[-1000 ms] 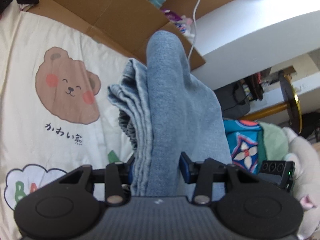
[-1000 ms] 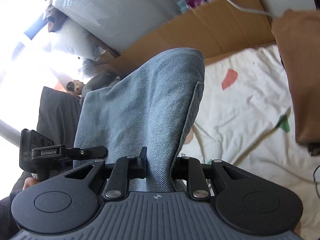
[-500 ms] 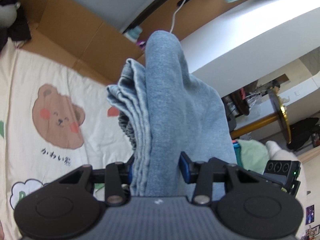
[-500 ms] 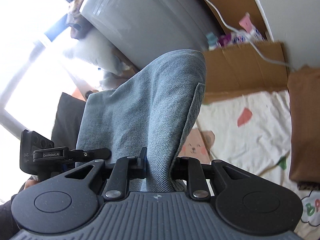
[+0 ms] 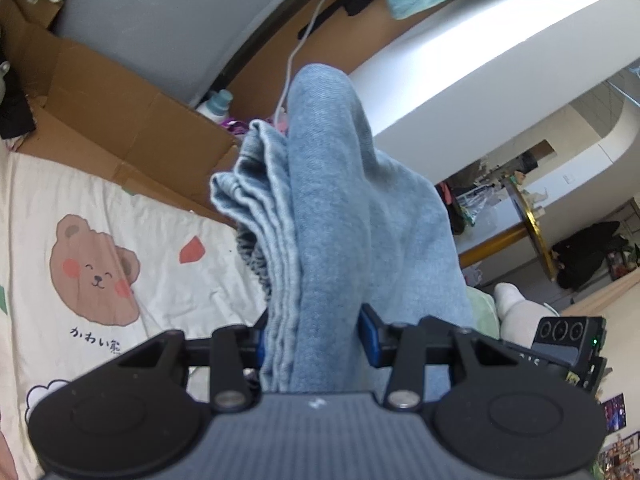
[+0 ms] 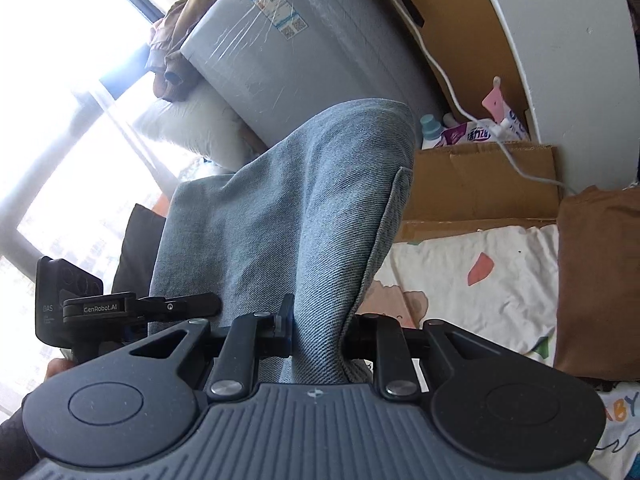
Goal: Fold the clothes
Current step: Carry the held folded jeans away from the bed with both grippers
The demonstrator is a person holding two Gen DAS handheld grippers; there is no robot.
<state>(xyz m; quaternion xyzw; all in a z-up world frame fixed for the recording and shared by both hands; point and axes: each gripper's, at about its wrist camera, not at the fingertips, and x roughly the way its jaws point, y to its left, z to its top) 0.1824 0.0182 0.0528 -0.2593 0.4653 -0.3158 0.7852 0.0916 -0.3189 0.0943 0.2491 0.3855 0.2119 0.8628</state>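
Note:
A light blue denim garment (image 5: 336, 216) is held up in the air between both grippers. My left gripper (image 5: 316, 340) is shut on a bunched, several-layered edge of it, and the cloth drapes forward over the fingers. My right gripper (image 6: 320, 336) is shut on another part of the same blue denim garment (image 6: 296, 216), which rises in a fold above the jaws. The other gripper (image 6: 80, 304) shows at the left of the right wrist view, and at the lower right of the left wrist view as a black unit (image 5: 568, 340). The fingertips are hidden by cloth.
Below lies a cream bedsheet (image 5: 52, 200) printed with a brown bear (image 5: 94, 272). Cardboard (image 5: 120, 120) lines the far edge. A grey appliance (image 6: 304, 60), a white cable (image 6: 460, 92), detergent bottles (image 6: 472, 132) and a brown folded garment (image 6: 600, 280) are nearby. A white curved wall (image 5: 480, 48) stands right.
Both grippers have risen and tilted up with the denim still clamped. The bedsheet has dropped lower in both views, and more of the grey appliance and wall shows.

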